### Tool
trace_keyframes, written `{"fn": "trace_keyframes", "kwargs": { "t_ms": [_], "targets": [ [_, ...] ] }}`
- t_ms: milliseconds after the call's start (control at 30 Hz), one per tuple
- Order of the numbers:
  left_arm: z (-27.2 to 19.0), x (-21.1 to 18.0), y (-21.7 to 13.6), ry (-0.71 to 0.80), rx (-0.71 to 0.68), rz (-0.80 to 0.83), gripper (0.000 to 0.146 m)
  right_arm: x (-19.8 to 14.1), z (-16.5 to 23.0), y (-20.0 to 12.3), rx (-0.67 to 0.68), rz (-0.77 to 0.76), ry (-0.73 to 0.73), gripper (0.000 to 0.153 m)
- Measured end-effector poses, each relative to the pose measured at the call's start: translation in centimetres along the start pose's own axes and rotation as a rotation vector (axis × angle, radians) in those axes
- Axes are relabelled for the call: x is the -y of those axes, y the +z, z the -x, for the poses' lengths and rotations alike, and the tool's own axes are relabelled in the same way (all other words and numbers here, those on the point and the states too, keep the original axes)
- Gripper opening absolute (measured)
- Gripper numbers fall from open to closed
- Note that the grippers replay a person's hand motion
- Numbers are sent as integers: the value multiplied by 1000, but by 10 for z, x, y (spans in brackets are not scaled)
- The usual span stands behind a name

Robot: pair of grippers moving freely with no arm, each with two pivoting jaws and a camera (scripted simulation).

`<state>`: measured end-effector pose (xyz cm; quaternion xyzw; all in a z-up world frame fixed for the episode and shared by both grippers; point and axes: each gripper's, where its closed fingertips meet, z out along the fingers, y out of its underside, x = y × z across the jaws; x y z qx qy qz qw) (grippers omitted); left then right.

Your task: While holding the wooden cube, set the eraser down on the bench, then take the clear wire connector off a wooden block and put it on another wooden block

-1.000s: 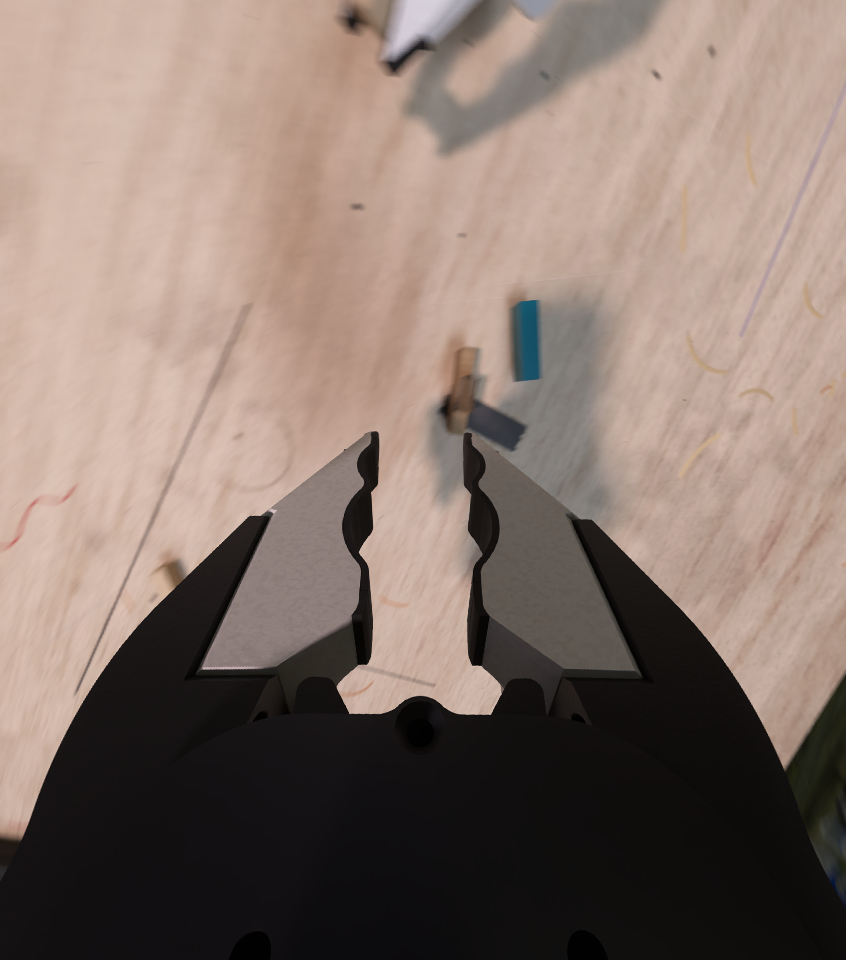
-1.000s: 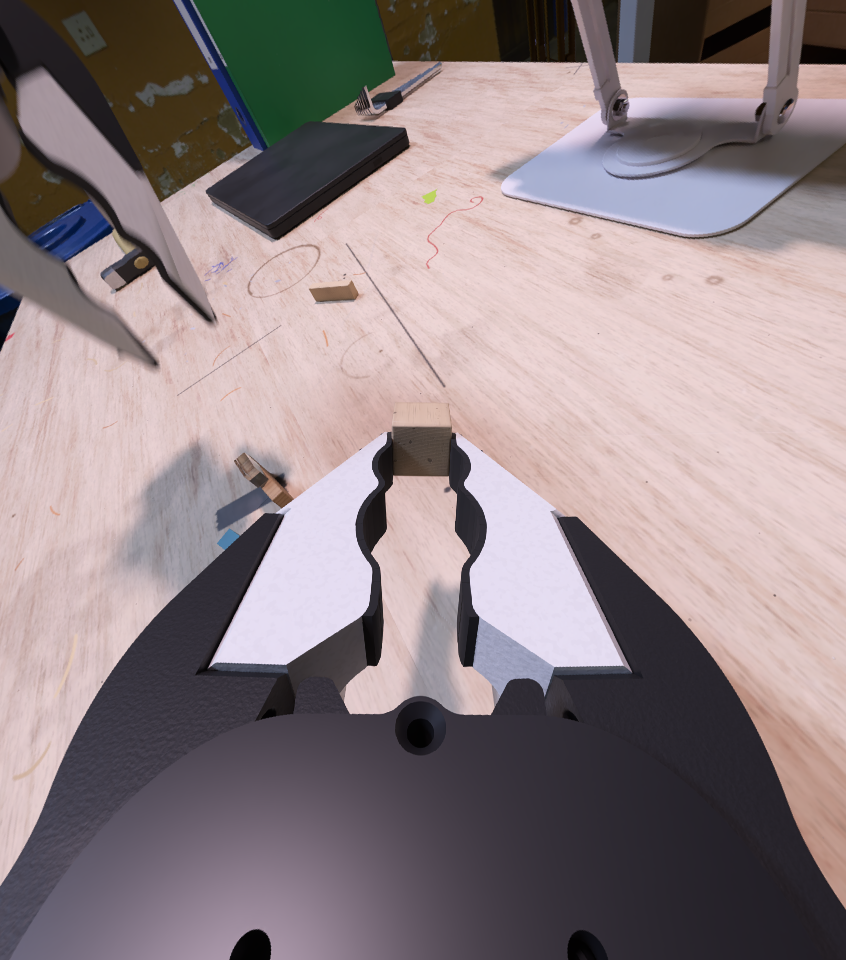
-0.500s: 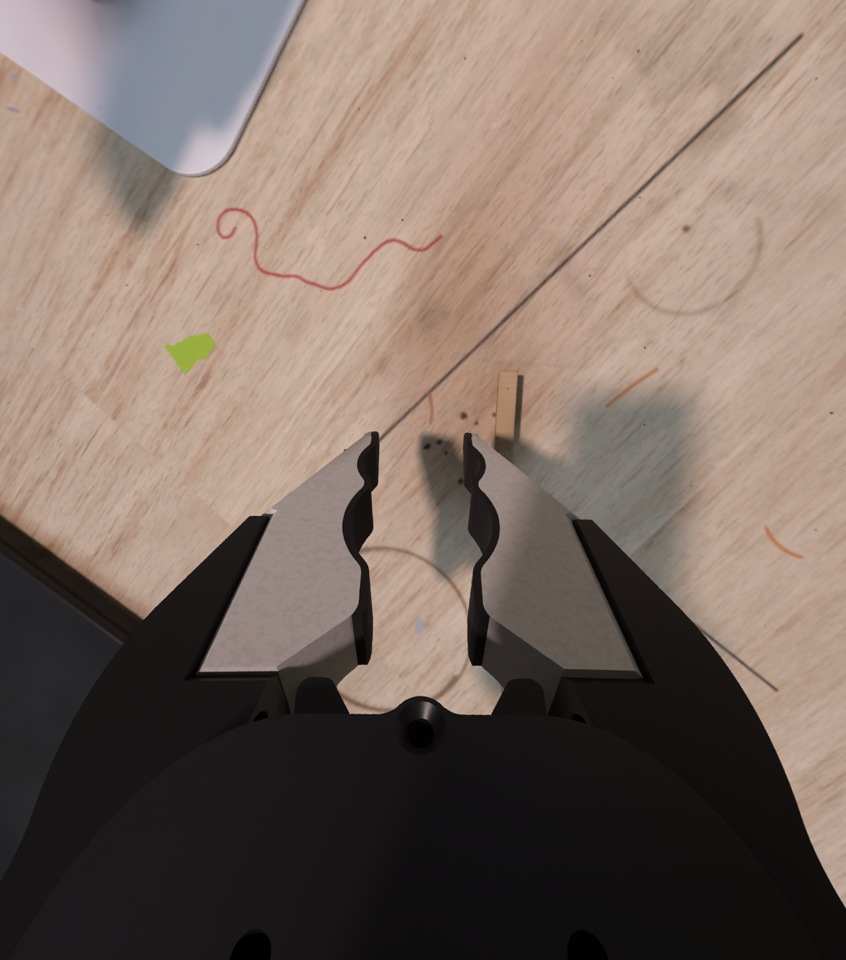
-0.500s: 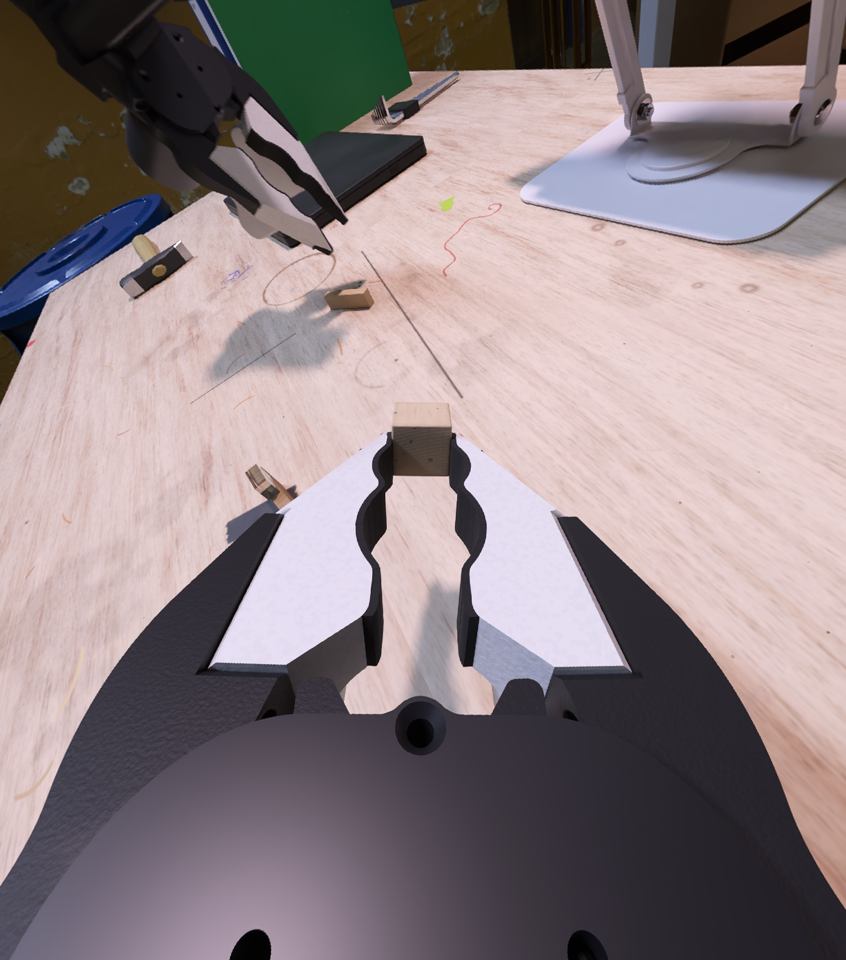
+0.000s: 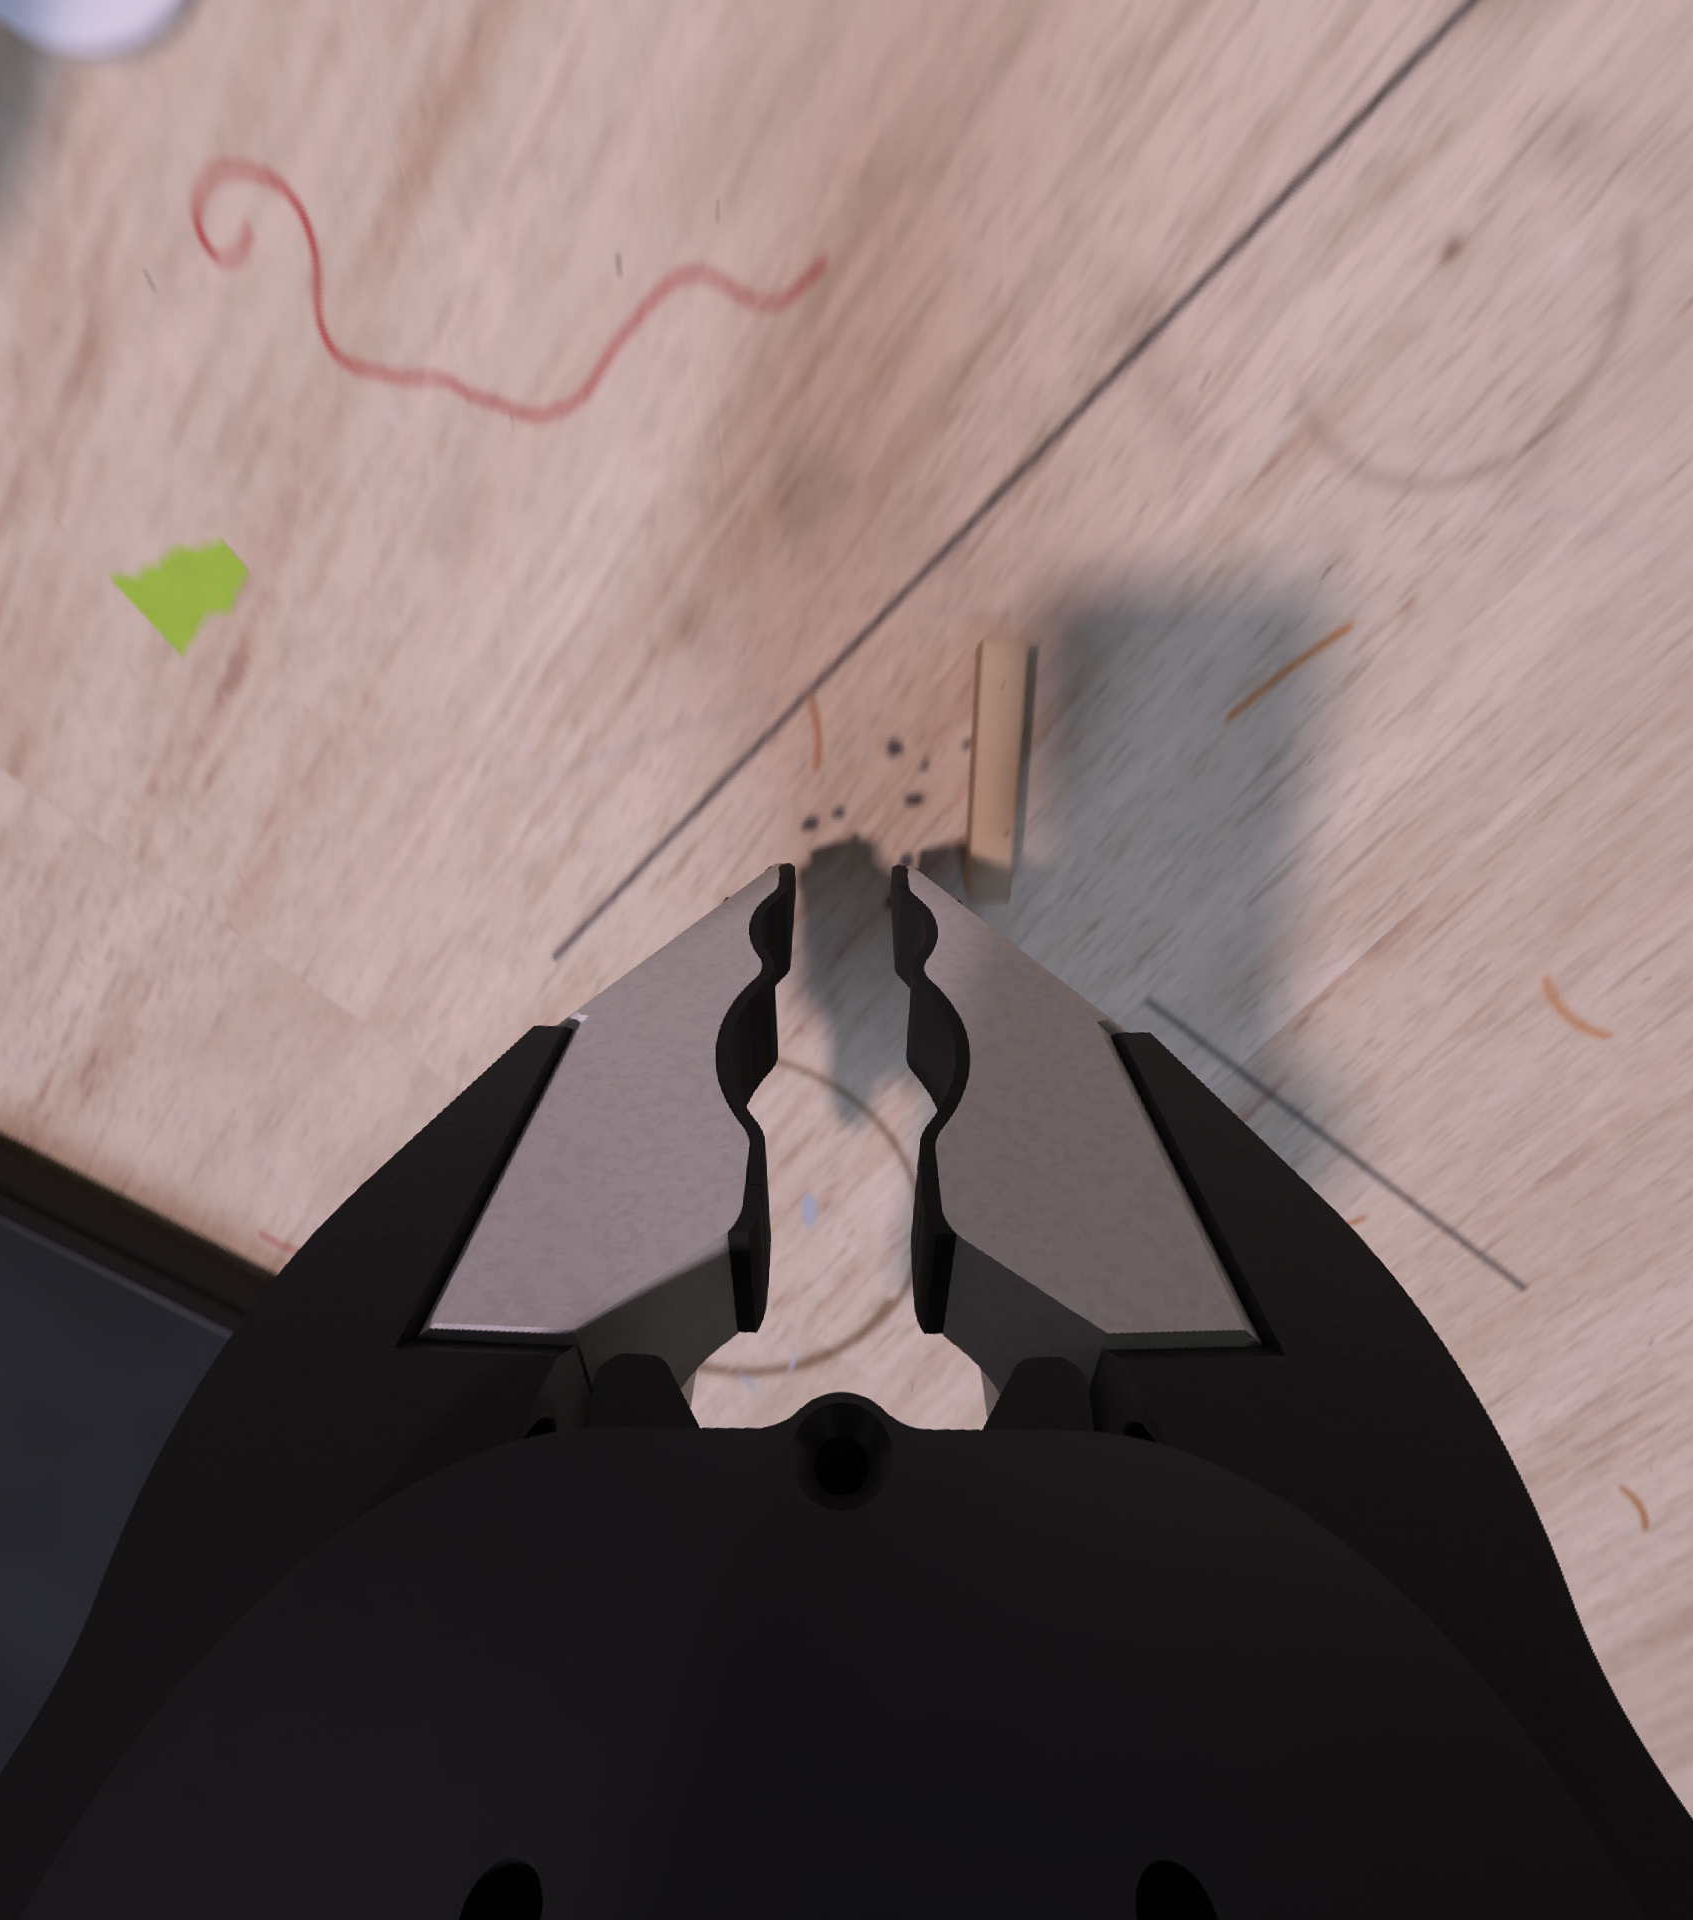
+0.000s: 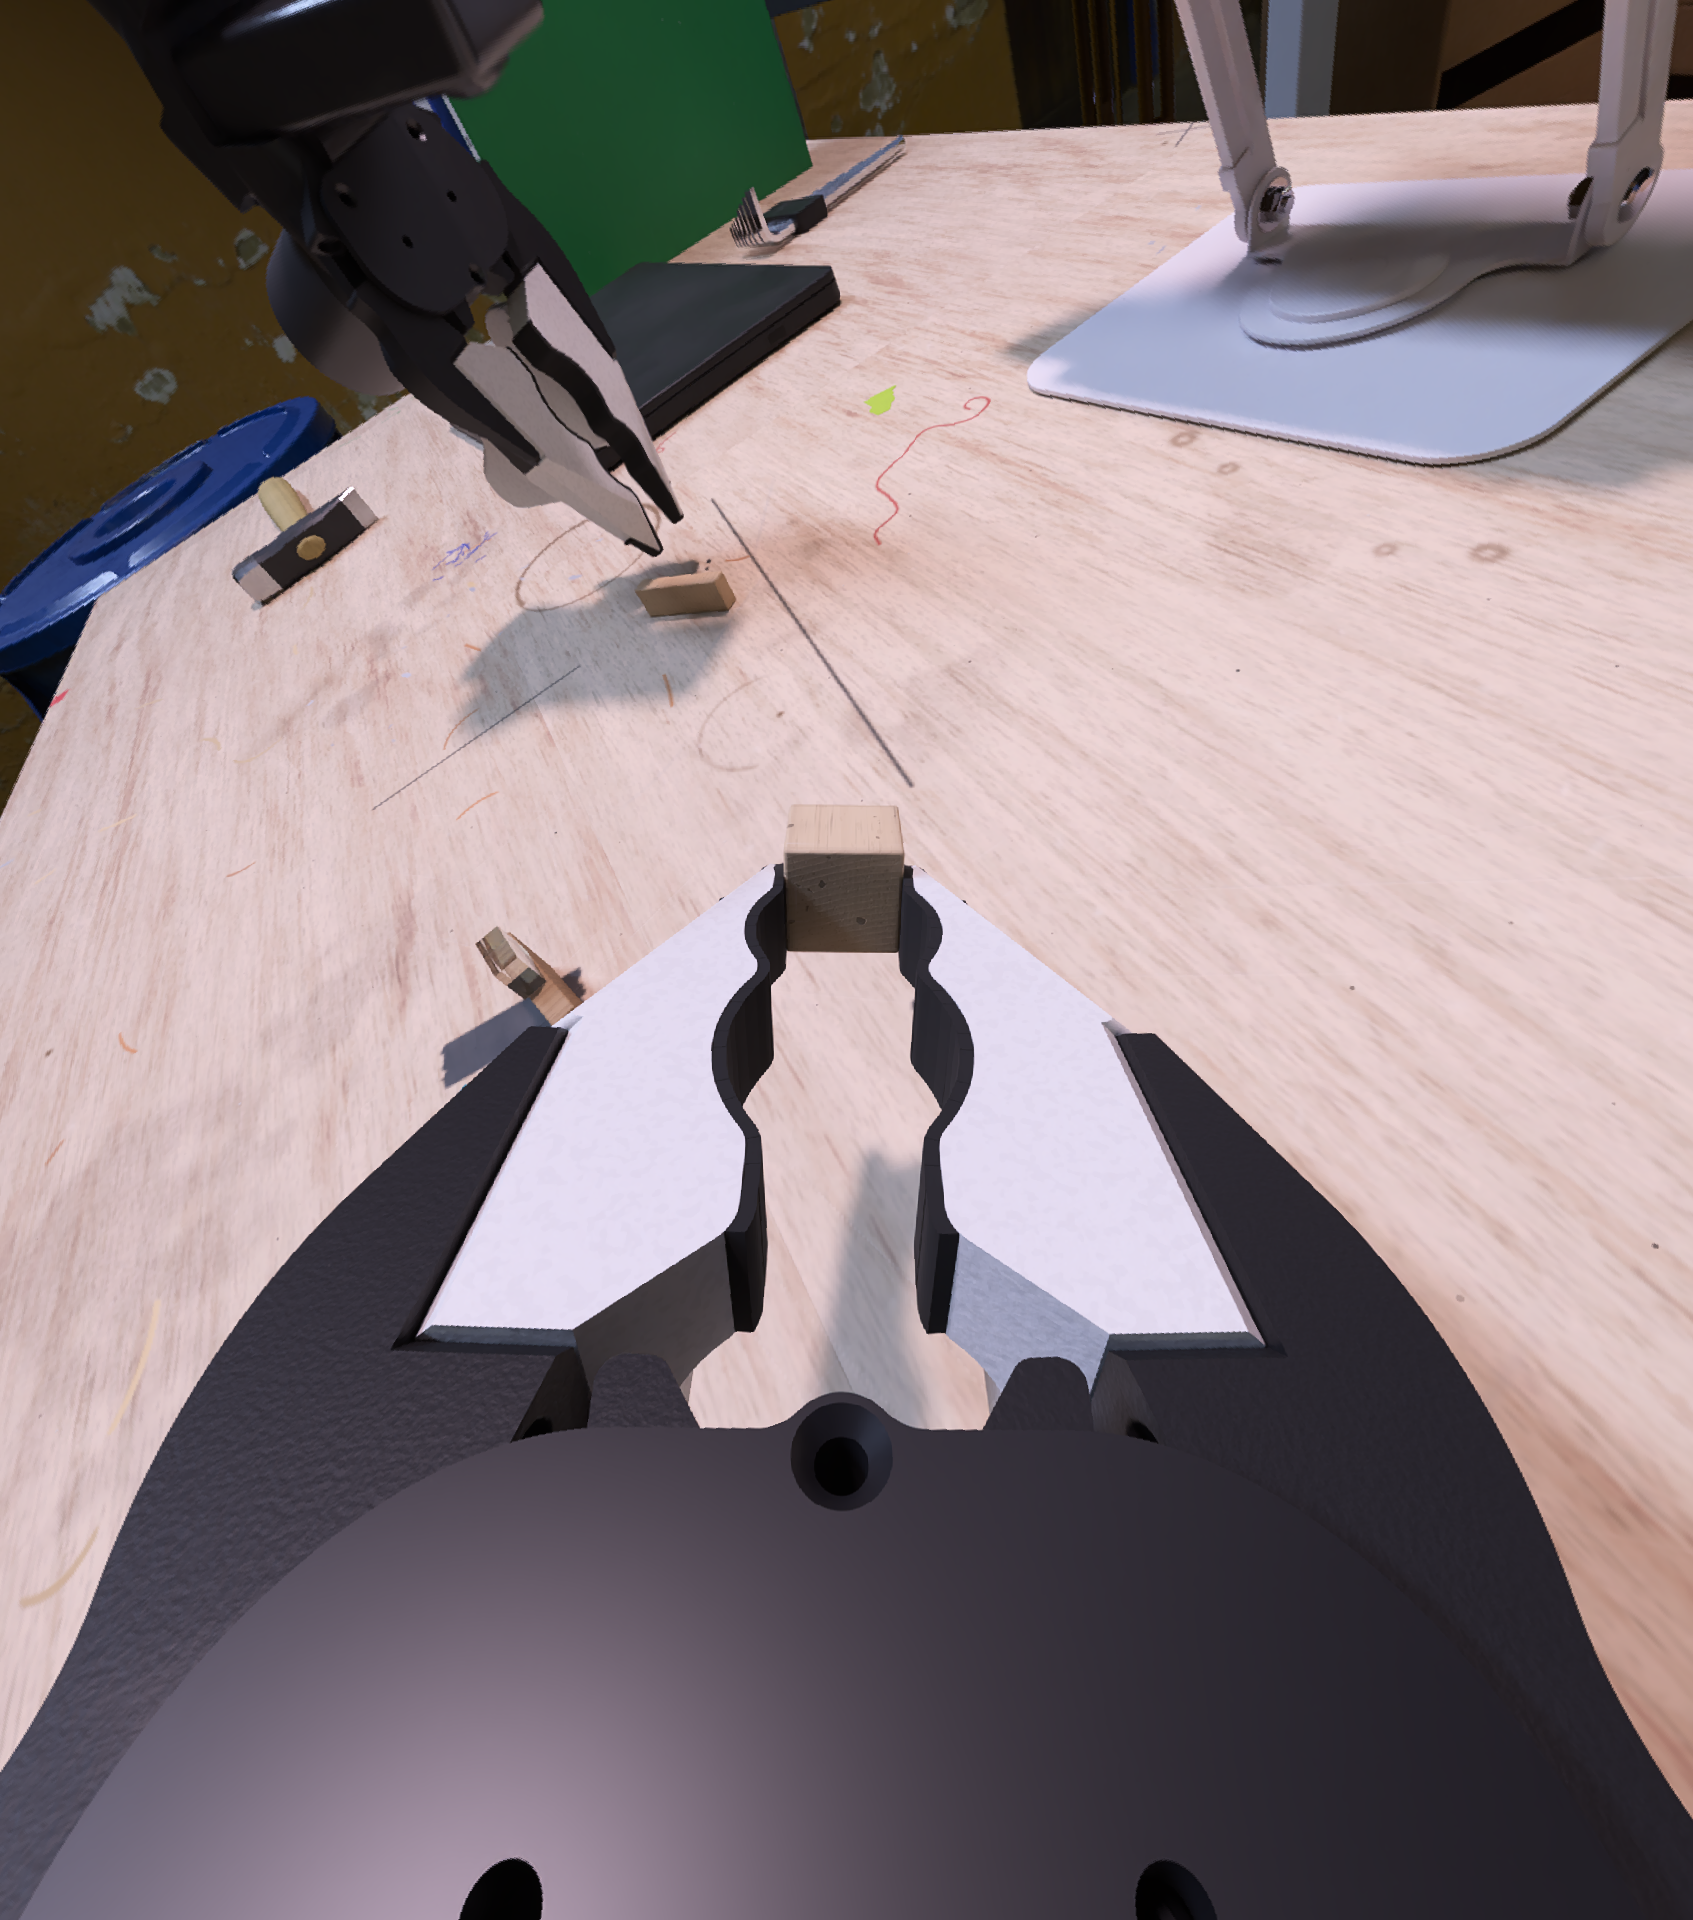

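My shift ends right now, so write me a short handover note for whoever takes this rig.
Right gripper: shut on the cube, above the bench.
Left gripper: open and empty, low over the far block.
Connector: looks to be still on the near block, next to the right gripper.
Eraser: not in view; neither gripper holds it.
Left to do: pick up the connector and put it on the far block, keeping hold of the cube.

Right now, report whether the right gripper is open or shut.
Shut on the wooden cube: the right gripper has both fingertips pressed against the cube's sides, above the bench.
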<state>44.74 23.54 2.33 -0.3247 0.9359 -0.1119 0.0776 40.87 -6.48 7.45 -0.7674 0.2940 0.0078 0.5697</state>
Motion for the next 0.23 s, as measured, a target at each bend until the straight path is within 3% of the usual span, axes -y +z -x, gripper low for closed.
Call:
{"fn": "trace_keyframes", "kwargs": {
  "t_ms": [100, 233],
  "targets": [
    [-1, 22, -5, 40, 10, -138, 23, 1, 0, 1, 3, 0, -2, 20],
    [-1, 26, 6, 52, 3, -134, 38, 1, 1, 2, 5, -2, -2, 20]
  ]
}}
